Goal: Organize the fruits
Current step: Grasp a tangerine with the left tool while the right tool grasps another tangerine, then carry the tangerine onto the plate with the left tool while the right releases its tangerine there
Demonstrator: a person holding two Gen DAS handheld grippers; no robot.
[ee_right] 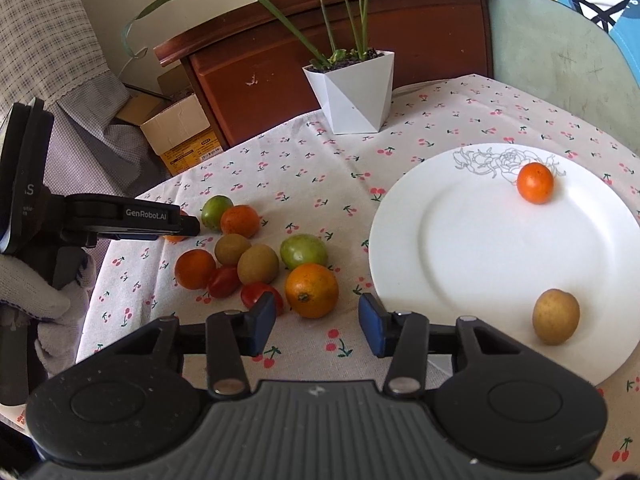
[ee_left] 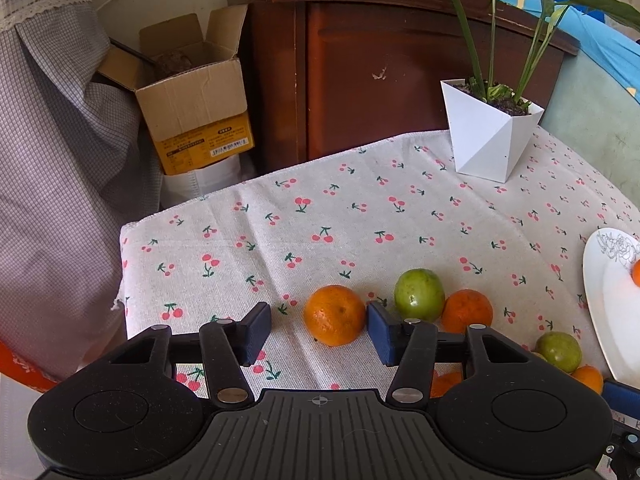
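Observation:
My left gripper [ee_left: 319, 330] is open and empty, with an orange [ee_left: 334, 314] between its blue fingertips on the cherry-print cloth. A green fruit [ee_left: 419, 294] and another orange [ee_left: 466, 310] lie just right of it. My right gripper [ee_right: 317, 323] is open and empty, just behind a large orange [ee_right: 311, 290]. A pile of oranges, green fruits, brown kiwis [ee_right: 257, 263] and red tomatoes [ee_right: 222, 281] lies left of the white plate [ee_right: 460, 248]. The plate holds a small orange [ee_right: 535, 182] and a yellow-brown fruit [ee_right: 555, 316]. The left gripper [ee_right: 188, 226] shows at the pile's far left.
A white faceted planter [ee_right: 352, 94] with a green plant stands at the table's far side. A dark wooden cabinet [ee_left: 380, 72] and an open cardboard box [ee_left: 192, 92] stand beyond the table. The table's left edge [ee_left: 122, 280] drops off near my left gripper.

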